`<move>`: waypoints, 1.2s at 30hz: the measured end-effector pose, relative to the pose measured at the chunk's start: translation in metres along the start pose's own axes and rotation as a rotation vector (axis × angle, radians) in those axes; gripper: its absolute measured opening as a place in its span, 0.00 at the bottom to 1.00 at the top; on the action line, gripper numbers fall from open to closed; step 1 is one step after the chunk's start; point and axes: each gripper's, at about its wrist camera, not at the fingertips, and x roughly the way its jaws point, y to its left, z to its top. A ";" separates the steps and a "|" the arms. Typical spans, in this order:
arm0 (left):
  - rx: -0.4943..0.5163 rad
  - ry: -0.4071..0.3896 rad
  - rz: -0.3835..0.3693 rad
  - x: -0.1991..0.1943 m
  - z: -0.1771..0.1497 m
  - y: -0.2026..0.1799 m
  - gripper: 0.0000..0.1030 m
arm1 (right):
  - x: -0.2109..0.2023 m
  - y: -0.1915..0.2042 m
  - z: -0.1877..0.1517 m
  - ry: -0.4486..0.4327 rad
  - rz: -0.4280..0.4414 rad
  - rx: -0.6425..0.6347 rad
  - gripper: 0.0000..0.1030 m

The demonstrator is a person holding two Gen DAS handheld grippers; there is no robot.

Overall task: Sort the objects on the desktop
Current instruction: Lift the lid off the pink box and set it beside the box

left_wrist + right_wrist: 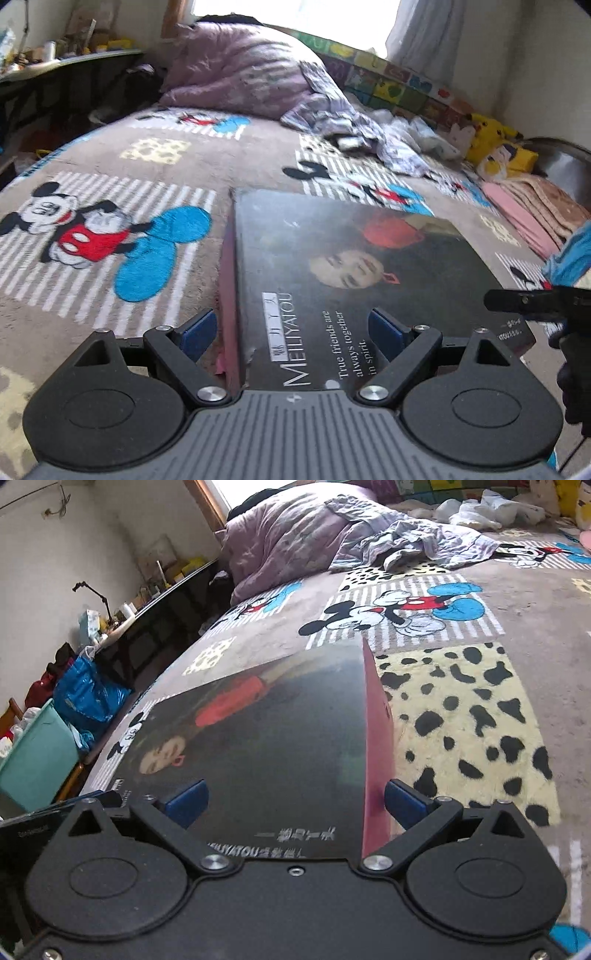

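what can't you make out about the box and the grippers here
- Box near edge: both views, hidden under each gripper body.
- Small print at the box corner: left view, too small to read.
- Right gripper in the left view: cut off by the frame edge.
- Whether the left gripper or right gripper touches the box: jaws open, contact unclear.
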 end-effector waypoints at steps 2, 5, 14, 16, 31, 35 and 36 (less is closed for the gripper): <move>0.035 0.011 -0.004 0.004 0.003 -0.005 0.87 | 0.002 0.001 0.003 0.013 0.005 -0.032 0.99; 0.083 0.013 0.006 0.001 0.010 -0.013 0.86 | 0.006 0.003 0.006 0.033 0.013 -0.081 1.00; 0.099 -0.069 -0.016 -0.030 0.041 -0.023 0.86 | -0.015 0.001 0.033 -0.051 0.046 -0.111 1.00; 0.113 -0.096 -0.013 -0.040 0.050 -0.029 0.86 | -0.024 0.003 0.043 -0.085 0.054 -0.116 1.00; 0.241 -0.234 -0.179 -0.085 -0.002 -0.181 0.87 | -0.175 -0.060 0.016 -0.326 0.028 -0.066 1.00; 0.283 -0.260 -0.234 -0.092 -0.025 -0.229 0.87 | -0.211 -0.105 -0.013 -0.332 -0.033 -0.026 1.00; 0.290 -0.260 -0.247 -0.091 -0.031 -0.240 0.87 | -0.218 -0.117 -0.021 -0.326 -0.045 -0.013 1.00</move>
